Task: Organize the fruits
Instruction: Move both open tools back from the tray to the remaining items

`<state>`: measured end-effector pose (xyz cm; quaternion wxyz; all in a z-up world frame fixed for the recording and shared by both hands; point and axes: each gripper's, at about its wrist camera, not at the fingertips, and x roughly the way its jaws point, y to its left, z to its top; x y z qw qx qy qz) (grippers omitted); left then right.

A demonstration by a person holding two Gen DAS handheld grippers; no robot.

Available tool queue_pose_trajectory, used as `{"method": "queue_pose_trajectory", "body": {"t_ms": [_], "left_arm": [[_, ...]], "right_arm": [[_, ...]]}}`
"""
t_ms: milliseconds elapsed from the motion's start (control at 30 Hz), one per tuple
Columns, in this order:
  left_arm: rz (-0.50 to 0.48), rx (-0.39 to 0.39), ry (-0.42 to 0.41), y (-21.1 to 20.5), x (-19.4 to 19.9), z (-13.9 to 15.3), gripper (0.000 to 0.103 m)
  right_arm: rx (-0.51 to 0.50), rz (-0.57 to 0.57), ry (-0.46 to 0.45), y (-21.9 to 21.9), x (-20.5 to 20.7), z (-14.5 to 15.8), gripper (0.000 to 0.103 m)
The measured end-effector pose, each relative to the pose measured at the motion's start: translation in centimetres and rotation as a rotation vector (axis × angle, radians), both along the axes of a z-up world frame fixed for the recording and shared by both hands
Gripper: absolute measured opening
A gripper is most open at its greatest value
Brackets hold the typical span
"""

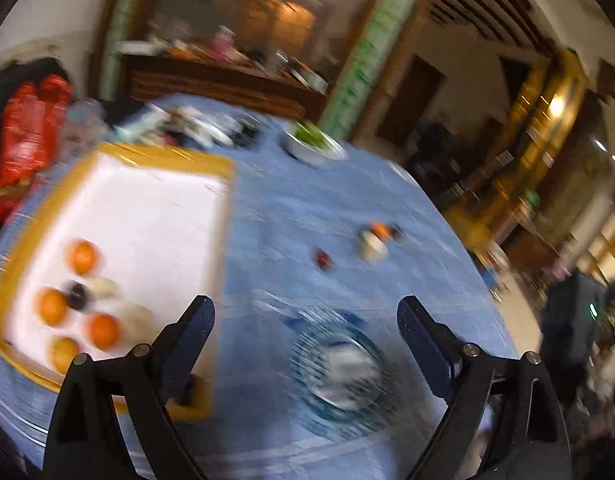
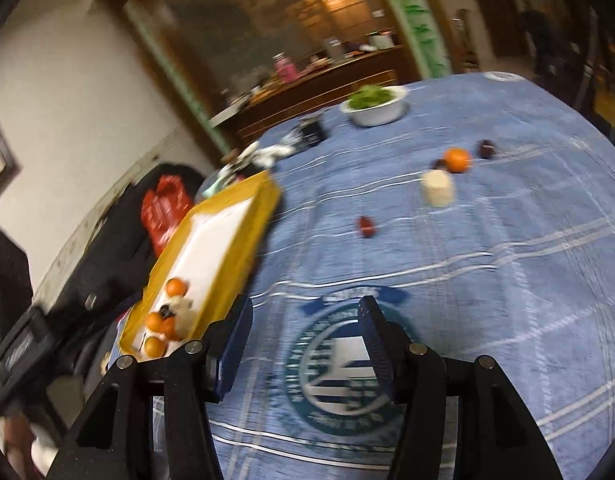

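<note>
1. Broadly, the round table under a blue cloth with white stripes (image 2: 487,280) fills the lower half of both views, and the loose fruit lies on it far ahead of both grippers, toward the upper right of centre in each frame.
2. The yellow-rimmed rectangular tray with a white floor (image 1: 119,220) sits at the left of the left wrist view, its long axis running away from the camera. At its near end are four oranges (image 1: 103,330), one dark round fruit (image 1: 77,295) and some pale pieces too blurred to name.
3. The white bowl of green leaves (image 2: 377,110) stands at the far edge of the table, apart from the fruit.
4. The left gripper (image 1: 305,320) has its jaws spread wide with nothing between them, hovering just beside the tray's near right corner.
5. The right gripper (image 2: 303,322) stands partly open, also empty, over the cloth's round printed emblem (image 2: 339,364).
6. Still outside the tray: a pale stubby cylinder-shaped piece (image 2: 438,187), a loose orange (image 2: 457,159) just behind it, a dark plum-like fruit (image 2: 486,149) to its right, and a small red fruit (image 2: 366,226) nearest the jaws.
7. The small red fruit looks the likeliest next pick; it lies ahead and slightly right of the right gripper, which seems somewhat the nearer. Its long axis is too blurred to tell.
</note>
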<state>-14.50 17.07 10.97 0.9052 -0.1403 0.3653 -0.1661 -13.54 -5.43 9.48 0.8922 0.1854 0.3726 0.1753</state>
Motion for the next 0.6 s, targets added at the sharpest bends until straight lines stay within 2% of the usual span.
{"method": "queue_pose_trajectory", "body": {"t_ms": [133,300,500,600], "left_arm": [[-0.101,0.047,0.026,-4.3,-0.5,-0.4,0.092],[-0.126,0.050,0.043,-6.5,-1.0,-0.5,0.092],[-0.166,0.065,0.075,-9.0,-1.1,-1.0,0.092],[-0.201,0.057,0.084,-10.6,-0.7,-1.6,0.092]], "right_arm": [[0.056,-0.105,0.001,-4.4,-0.6,0.1,0.061],[0.120,-0.228,-0.004,-9.3,-1.9,-0.1,0.066],[0.153,-0.280,0.011,-12.4,-3.2,-0.9,0.066],[0.144,-0.321,-0.007,-14.1,-4.5,-0.4,0.066]]}}
